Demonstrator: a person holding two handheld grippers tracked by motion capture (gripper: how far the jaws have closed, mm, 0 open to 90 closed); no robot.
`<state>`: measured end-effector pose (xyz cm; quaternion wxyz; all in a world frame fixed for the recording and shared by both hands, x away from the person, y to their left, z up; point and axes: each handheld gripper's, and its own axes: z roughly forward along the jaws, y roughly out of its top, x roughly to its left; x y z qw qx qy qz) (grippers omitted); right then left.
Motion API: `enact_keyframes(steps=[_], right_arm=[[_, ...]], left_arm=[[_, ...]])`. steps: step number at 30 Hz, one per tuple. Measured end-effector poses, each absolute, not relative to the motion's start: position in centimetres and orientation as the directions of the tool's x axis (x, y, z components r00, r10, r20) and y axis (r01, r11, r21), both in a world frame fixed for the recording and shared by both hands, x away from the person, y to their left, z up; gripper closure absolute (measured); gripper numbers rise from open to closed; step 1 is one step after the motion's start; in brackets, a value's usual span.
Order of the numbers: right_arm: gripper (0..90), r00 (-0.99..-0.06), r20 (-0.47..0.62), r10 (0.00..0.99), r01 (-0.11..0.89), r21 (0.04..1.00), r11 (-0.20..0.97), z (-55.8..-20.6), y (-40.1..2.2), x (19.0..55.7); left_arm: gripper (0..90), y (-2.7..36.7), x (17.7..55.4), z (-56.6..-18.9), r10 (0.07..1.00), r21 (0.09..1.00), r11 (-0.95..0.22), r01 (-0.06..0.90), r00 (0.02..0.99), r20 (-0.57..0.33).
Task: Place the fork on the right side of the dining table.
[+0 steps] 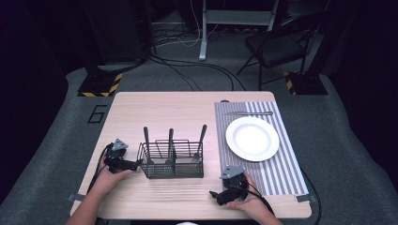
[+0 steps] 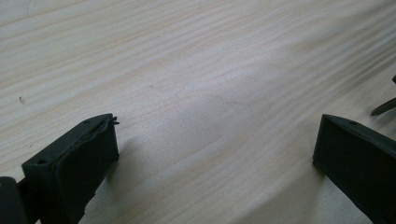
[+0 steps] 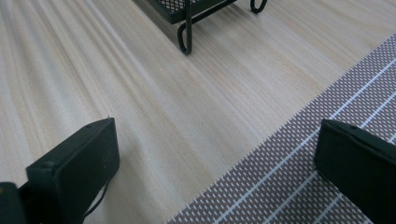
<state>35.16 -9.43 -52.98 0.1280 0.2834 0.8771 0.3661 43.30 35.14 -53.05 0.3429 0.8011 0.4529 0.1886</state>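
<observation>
Lab or studio: dark room, loose floor cables, hazard-striped stand bases, number marked on carpet.

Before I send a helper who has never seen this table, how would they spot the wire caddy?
On the wooden table, look left of the striped placemat with its white plate. The wire caddy stands there, near the front edge. It is the one black mesh basket, with three dark utensil handles sticking up from it.

A black wire caddy stands upright at centre-left of the frame on the worktop, three dark utensil handles (one per compartment) rising upright from it.
</observation>
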Motion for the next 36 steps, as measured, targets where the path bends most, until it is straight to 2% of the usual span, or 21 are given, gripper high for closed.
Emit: enact_keyframes(steps=[24, 36], right_arm=[[0.0, -0.799, -0.010, 0.601, 0.416, 0.712, 0.566, -52.95, -9.39, 35.07], [2.7, -0.791, -0.004, 0.612, 0.424, 0.717, 0.553, -52.92, -9.51, 34.98]], left_arm=[[0.0, 35.23, 43.35, -53.07, 0.854, 0.723, -0.354, 0.594, 0.520, -0.010], [0.0, 35.24, 43.36, -53.06, 0.854, 0.722, -0.355, 0.594, 0.521, -0.009]])
